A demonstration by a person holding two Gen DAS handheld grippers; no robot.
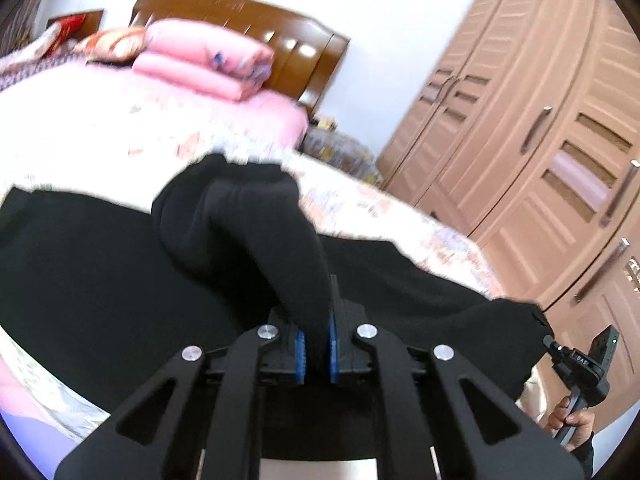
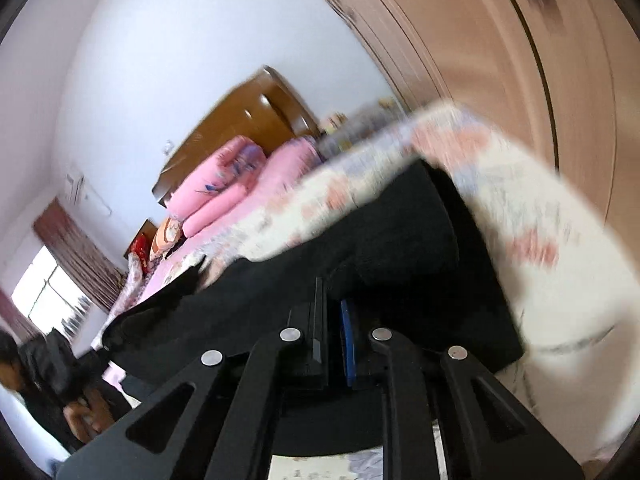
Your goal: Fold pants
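Gripping pants (image 1: 120,264) edge, both grippers

Two close wrist views (shared: bed (image 1: 100,128), headboard (image 2: 240,120))

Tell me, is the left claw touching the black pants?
Touching. The left wrist view shows a bunched fold of the black pants pinched between the blue pads of the left claw, with no gap.
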